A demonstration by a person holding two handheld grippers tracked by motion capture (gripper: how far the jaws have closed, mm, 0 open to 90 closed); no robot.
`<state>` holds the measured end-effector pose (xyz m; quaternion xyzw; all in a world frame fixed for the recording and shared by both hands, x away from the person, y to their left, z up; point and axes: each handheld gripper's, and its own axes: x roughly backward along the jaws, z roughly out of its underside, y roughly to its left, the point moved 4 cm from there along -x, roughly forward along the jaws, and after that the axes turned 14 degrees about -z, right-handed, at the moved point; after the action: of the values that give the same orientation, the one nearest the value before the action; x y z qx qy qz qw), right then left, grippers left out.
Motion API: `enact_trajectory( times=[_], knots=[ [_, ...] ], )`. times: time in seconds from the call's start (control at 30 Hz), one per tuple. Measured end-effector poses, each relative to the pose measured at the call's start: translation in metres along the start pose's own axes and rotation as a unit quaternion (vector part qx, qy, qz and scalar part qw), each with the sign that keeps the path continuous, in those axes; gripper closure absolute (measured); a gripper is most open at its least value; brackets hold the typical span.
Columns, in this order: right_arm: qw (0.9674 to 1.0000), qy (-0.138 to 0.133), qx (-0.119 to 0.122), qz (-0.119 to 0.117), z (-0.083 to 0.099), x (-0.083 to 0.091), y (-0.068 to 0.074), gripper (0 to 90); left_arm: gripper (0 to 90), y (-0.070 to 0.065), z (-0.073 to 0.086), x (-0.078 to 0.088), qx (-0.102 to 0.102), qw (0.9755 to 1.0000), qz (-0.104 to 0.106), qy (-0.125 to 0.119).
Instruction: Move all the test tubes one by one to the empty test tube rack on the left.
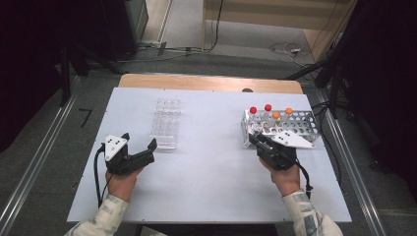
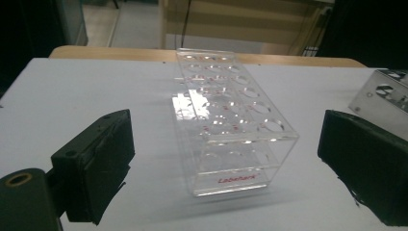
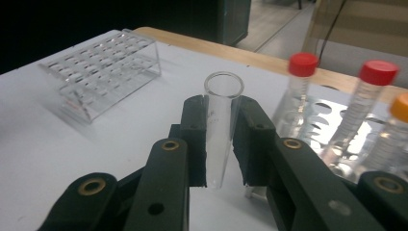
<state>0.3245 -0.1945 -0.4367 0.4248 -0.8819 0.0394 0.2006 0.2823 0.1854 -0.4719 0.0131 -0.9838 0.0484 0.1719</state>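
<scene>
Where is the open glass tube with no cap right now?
The uncapped tube stands upright, clamped between the right gripper fingers, beside the metal rack of capped tubes on the table's right; the clear rack lies left.

The metal rack (image 2: 385, 94) is cut off by the left gripper view's right edge.
</scene>
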Motion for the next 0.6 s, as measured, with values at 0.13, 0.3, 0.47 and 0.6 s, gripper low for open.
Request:
enact_trajectory(
  times=[0.13,0.3,0.47,0.6],
  knots=[
    [0.9998,0.011,0.010,-0.015,0.002,-0.014,0.011,73.5,6.2,-0.008,-0.001,0.001,-0.006,0.9999,0.014,0.002],
    [0.9990,0.025,0.019,-0.033,0.006,-0.032,0.023,73.5,7.8,-0.019,-0.003,0.002,-0.009,0.9994,0.034,0.001],
    [0.9981,0.034,0.026,-0.044,0.008,-0.042,0.031,73.5,11.6,-0.028,-0.005,0.004,-0.017,0.9985,0.053,-0.001],
    [0.9974,0.039,0.029,-0.053,0.008,-0.051,0.037,73.5,13.1,-0.035,-0.006,0.004,-0.020,0.9976,0.067,-0.001]
  ],
)
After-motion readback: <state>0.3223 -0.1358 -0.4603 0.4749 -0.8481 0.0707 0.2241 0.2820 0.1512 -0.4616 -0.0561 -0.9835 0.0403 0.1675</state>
